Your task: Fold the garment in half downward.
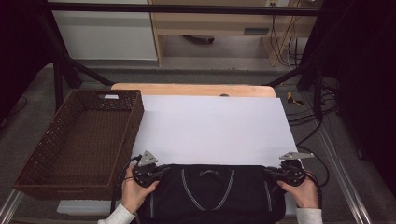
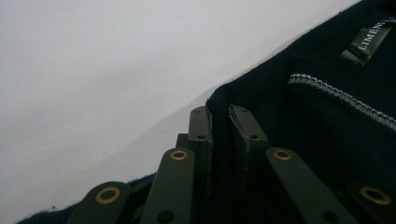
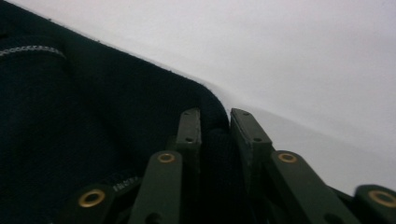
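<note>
A dark navy sweater point(image 1: 212, 191) with pale stripes by the collar lies flat at the near edge of a white sheet point(image 1: 215, 126). My left gripper point(image 1: 161, 171) is at its left shoulder corner, my right gripper point(image 1: 271, 172) at its right shoulder corner. In the left gripper view the jaws point(image 2: 219, 112) pinch a fold of the knit point(image 2: 317, 135), and a woven neck label point(image 2: 369, 39) shows farther off. In the right gripper view the jaws point(image 3: 215, 114) are likewise closed on a fold at the sweater's rounded corner point(image 3: 93, 102). A hand holds each gripper from below.
A brown wicker basket point(image 1: 79, 135) stands to the left of the sheet, close to my left gripper. The wooden table edge point(image 1: 196, 89) shows behind the sheet. Cables point(image 1: 303, 116) lie on the floor at the right, and dark frame bars cross the back.
</note>
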`<state>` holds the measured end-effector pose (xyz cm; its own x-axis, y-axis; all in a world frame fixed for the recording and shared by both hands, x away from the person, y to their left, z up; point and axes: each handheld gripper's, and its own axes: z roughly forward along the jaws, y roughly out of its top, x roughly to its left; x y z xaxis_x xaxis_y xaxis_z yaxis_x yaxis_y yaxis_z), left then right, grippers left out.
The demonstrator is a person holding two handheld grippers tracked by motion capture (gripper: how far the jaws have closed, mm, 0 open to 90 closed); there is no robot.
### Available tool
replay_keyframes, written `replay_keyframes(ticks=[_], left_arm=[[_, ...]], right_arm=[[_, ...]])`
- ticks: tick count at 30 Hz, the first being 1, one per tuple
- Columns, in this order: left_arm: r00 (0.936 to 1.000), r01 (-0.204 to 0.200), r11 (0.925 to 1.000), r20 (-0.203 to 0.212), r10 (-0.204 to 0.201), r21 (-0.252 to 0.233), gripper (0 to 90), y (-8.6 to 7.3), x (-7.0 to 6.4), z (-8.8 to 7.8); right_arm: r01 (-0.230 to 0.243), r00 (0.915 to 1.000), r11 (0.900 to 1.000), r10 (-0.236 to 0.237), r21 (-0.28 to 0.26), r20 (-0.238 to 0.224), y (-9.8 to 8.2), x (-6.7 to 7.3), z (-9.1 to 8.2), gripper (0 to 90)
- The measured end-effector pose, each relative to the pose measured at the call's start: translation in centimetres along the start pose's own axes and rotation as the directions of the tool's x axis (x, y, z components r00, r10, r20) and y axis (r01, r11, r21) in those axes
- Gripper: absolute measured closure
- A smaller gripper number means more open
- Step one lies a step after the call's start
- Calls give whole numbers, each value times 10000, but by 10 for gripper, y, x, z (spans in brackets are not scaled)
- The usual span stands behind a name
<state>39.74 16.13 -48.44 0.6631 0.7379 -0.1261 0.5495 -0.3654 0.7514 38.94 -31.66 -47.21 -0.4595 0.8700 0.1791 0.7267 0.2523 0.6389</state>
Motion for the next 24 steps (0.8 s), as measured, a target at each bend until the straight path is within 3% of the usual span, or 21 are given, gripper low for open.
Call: replay_keyframes(ticks=[5,12,14,19,24], left_arm=[[10000,54,10000,16,-54,8,786,0,0,0],[9998,150,9999,117,-151,71,827,2,2,-1],[10000,30,9999,30,-30,166,833,5,2,-1],[9998,-102,9999,-159,99,-136,838,14,6,-7],[9992,-202,9995,-355,193,-246,840,25,13,-7]], right_arm=[[-37,10000,9997,37,257,-12,3,1,-1,790],[-80,9999,9999,79,118,148,5,0,-2,800],[-60,9998,10000,60,-2,205,5,-1,-3,803],[-89,9997,9975,106,-701,238,11,-3,-7,808],[81,9995,9952,-50,-973,322,20,-4,-7,809]])
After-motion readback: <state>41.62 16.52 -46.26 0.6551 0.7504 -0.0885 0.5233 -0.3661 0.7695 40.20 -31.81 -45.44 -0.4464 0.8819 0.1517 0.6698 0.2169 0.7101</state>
